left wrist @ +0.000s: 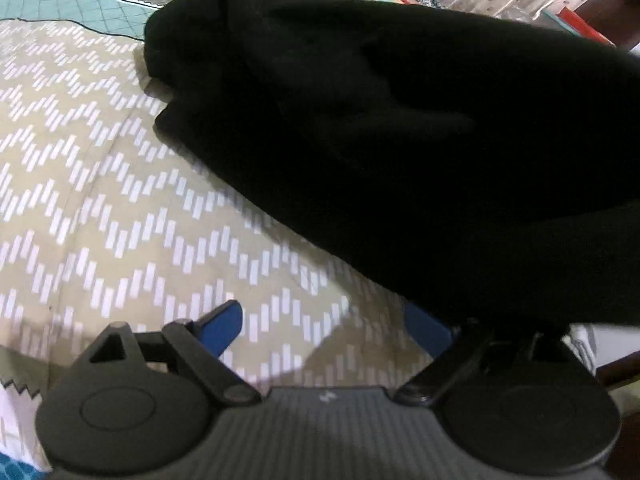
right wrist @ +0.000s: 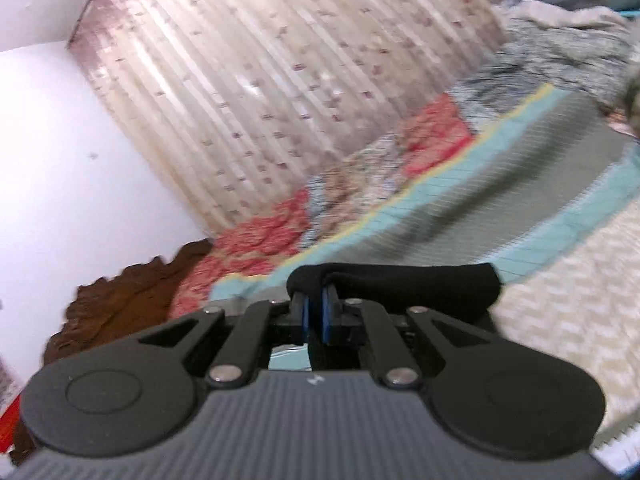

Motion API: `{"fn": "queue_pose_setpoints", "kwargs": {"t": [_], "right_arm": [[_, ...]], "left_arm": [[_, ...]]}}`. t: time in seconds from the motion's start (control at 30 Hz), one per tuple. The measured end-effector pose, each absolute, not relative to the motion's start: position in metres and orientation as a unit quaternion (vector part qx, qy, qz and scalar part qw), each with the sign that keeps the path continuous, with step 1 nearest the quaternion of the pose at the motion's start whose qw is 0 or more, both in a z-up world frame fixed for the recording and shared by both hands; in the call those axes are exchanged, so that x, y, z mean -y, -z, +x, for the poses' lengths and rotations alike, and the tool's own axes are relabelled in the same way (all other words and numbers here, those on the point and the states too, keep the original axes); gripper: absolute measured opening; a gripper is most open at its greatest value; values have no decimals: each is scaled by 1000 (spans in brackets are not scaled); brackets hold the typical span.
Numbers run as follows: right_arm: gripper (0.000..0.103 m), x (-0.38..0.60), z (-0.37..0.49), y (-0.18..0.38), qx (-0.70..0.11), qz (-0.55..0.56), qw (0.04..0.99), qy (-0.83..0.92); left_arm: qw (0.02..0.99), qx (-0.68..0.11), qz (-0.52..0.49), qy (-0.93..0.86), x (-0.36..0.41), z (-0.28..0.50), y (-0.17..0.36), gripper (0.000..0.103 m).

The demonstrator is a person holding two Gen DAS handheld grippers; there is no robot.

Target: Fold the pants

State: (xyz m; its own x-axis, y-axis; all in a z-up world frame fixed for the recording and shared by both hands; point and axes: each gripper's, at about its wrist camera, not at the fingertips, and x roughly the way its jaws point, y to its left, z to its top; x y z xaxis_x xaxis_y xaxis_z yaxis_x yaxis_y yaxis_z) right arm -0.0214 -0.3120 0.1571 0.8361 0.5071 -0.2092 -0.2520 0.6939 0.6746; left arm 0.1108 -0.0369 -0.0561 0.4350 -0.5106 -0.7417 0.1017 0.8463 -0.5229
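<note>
The pants (left wrist: 400, 140) were plain black, spreading from 12 to 3 o'clock in the left view. The bedspread (left wrist: 120, 200) beneath was beige with white dashes in chevron rows; toward 11 o'clock it carried a teal band and a grey quilted band. In the right view a quilt (right wrist: 280, 232) at 9 o'clock showed red and pale floral patches. The curtain (right wrist: 260, 80) at 12 o'clock was cream-striped with small mauve motifs. The wall (right wrist: 60, 160) at 9 o'clock was white. Both grippers' pads (left wrist: 224, 326) were blue on black linkages.
</note>
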Motion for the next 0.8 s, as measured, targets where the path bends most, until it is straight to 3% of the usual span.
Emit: {"fn": "queue_pose_setpoints", "kwargs": {"t": [0.3,0.5,0.67,0.8], "right_arm": [[9,189,20,-252,-196,220,903,-313],[9,118,58,-301,-179,206,894,-355],[9,144,53,-300,-168,242,886,-358],[9,195,34,-259,-195,248,879,-357]], "left_arm": [[854,-422,-255,166,-60,59,17,93],[879,-370,-282,104,-139,14,-4,94],[892,-322,-308,67,-186,-18,-13,95],[893,-315,-315,59,-211,-42,-11,95]]}}
